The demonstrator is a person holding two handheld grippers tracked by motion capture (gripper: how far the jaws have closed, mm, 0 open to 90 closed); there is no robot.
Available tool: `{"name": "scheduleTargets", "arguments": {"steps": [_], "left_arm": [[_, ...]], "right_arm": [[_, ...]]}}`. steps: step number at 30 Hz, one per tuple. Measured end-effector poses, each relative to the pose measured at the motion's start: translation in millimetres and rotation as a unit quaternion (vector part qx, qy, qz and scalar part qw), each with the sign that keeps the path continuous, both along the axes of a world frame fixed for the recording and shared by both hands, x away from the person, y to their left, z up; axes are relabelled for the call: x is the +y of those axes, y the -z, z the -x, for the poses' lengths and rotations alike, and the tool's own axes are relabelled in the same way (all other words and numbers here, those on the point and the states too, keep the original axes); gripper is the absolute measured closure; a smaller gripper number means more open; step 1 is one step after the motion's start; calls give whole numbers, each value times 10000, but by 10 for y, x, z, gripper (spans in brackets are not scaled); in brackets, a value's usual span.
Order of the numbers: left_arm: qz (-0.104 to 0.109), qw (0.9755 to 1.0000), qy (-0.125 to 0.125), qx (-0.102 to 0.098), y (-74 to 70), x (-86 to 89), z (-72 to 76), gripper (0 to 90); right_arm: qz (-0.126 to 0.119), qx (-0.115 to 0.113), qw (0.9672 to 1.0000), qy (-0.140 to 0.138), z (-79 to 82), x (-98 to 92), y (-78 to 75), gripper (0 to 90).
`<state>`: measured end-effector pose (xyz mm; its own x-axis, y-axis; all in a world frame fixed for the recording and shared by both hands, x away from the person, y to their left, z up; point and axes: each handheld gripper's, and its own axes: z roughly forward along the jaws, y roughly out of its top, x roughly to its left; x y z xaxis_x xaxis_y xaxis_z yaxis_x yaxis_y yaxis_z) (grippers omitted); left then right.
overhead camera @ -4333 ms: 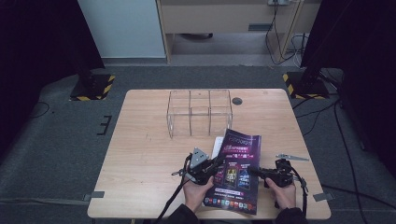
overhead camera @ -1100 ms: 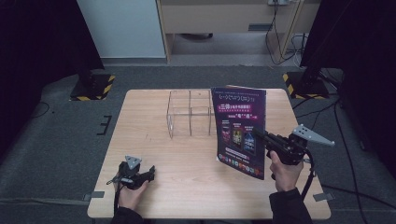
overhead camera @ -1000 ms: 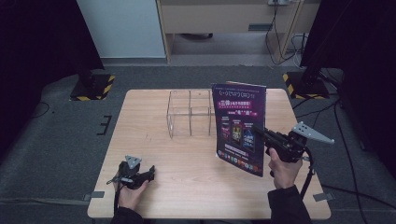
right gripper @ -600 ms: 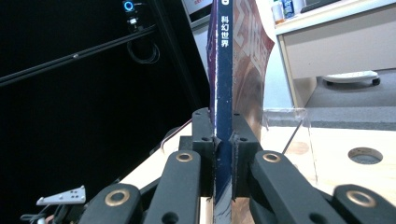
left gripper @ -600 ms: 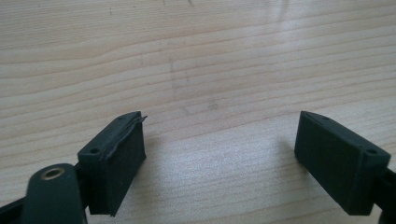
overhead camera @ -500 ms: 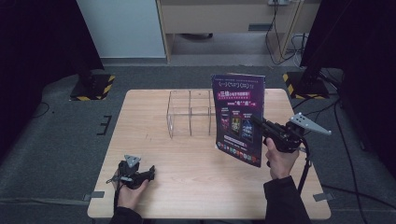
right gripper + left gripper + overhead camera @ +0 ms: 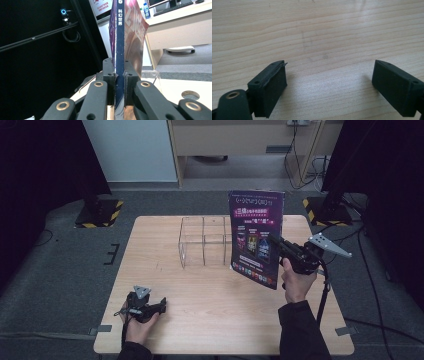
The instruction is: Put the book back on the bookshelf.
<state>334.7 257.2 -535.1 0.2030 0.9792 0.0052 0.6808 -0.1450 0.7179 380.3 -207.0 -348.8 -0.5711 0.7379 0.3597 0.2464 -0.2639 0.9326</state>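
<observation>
A purple magazine [image 7: 256, 237] is held upright above the right side of the wooden table [image 7: 200, 320], just right of a clear acrylic organizer [image 7: 202, 240]. My right gripper [image 7: 278, 245] is shut on its right edge. In the right gripper view the jaws pinch the blue spine of the magazine [image 7: 120, 37] at my right gripper [image 7: 119, 82]. My left gripper [image 7: 161, 306] rests on the table near the front left corner. Its jaws have just been opening, and my left gripper [image 7: 329, 87] stands open over bare wood with nothing between the pads.
The organizer's clear wall [image 7: 150, 73] shows past the magazine, and a round grommet [image 7: 191, 95] sits in the tabletop. Striped stand bases [image 7: 100, 212] [image 7: 320, 207] stand on the grey floor behind the table. Bare wood lies between the two hands.
My right gripper has carried the magazine slightly up and farther back, closer to the organizer. The left hand has stayed in place.
</observation>
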Motion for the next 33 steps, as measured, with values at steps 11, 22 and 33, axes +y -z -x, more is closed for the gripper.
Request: {"name": "scheduleTargets", "arguments": {"steps": [11,22,33], "left_arm": [[9,10000,3,4,2,-6,-5,102],[1,10000,12,7,2,-5,-7,98],[2,10000,12,6,2,-5,-7,98]], "right_arm": [[24,-27,9999,130,-200,108,19,844],[-11,-17,9993,384,-432,141,80,844],[82,-43,9982,593,-603,230,178,844]]}}
